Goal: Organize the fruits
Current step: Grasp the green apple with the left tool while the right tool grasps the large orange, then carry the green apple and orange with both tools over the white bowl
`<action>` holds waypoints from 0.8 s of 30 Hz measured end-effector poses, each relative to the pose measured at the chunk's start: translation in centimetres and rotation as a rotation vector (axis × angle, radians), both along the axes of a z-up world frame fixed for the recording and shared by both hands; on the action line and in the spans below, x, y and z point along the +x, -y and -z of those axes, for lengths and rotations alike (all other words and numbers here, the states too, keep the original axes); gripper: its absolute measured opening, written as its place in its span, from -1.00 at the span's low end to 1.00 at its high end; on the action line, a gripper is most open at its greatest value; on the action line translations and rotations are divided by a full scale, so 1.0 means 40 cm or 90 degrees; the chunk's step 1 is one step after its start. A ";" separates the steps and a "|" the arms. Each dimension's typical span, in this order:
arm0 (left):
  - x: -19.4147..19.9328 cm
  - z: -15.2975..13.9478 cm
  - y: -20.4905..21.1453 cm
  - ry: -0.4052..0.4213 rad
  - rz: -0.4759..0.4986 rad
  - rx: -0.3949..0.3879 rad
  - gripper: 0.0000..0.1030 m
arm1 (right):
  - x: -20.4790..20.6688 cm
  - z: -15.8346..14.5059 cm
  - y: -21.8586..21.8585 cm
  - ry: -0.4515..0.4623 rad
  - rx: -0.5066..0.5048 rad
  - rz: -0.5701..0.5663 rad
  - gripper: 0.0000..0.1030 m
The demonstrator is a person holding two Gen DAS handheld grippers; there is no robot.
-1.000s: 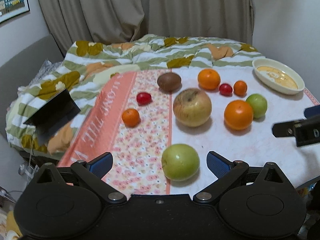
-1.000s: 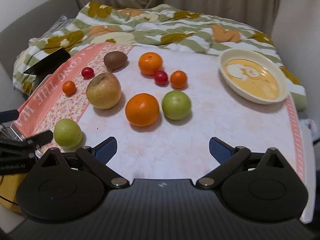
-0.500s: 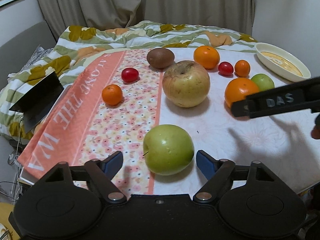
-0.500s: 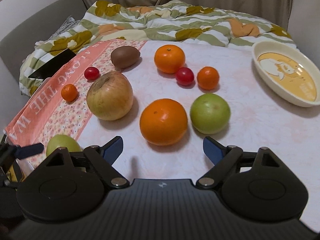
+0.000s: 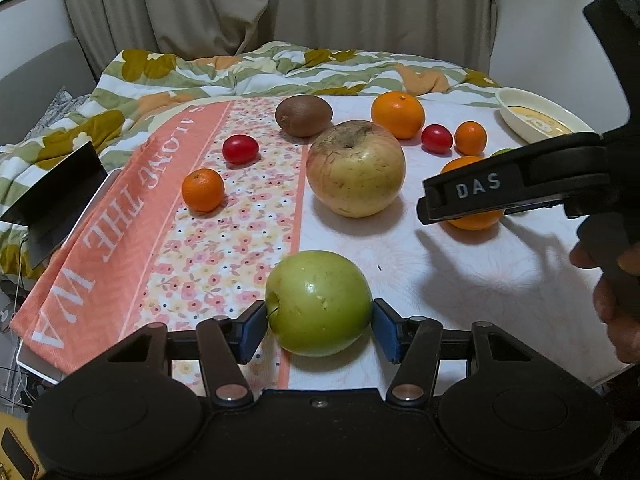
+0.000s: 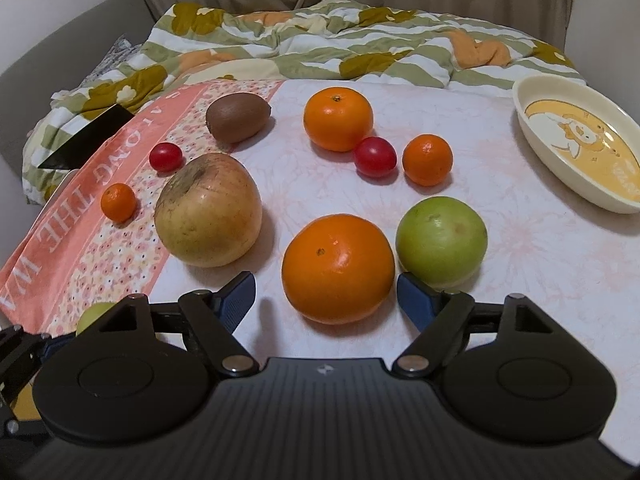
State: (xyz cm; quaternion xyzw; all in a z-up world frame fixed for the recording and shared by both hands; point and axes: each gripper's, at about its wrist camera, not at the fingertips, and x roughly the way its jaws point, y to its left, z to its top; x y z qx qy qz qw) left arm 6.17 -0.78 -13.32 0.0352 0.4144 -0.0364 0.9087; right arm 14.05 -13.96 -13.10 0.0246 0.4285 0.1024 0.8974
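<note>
My left gripper (image 5: 320, 330) is closing on a green apple (image 5: 318, 302) at the near edge of the table, and both blue pads touch its sides. My right gripper (image 6: 326, 300) straddles a large orange (image 6: 338, 268); its jaws are closing, with gaps still on both sides. A second green apple (image 6: 442, 240) sits just right of that orange. A big yellowish apple (image 6: 208, 210), a kiwi (image 6: 238, 117), another orange (image 6: 338, 118), two cherry tomatoes and two small mandarins lie farther back.
A cream bowl (image 6: 528, 136) stands at the far right of the table. A pink floral cloth (image 5: 120, 240) covers the left side, with a black slab (image 5: 52, 200) beyond its edge. A quilt (image 6: 320, 36) lies behind. A hand (image 5: 612, 292) holds the right gripper.
The left jaws have narrowed from wide apart to touching the green apple. The right gripper has come down and forward, so the large orange now lies between its fingers, which have narrowed a little.
</note>
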 end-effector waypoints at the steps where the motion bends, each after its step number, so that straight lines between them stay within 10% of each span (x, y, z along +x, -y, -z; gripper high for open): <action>1: 0.000 0.000 -0.003 -0.001 0.001 -0.002 0.18 | 0.001 -0.001 -0.002 0.002 0.000 0.004 0.77; 24: -0.011 -0.070 -0.053 0.031 0.030 -0.022 0.18 | -0.035 -0.059 -0.008 0.033 -0.007 0.066 0.44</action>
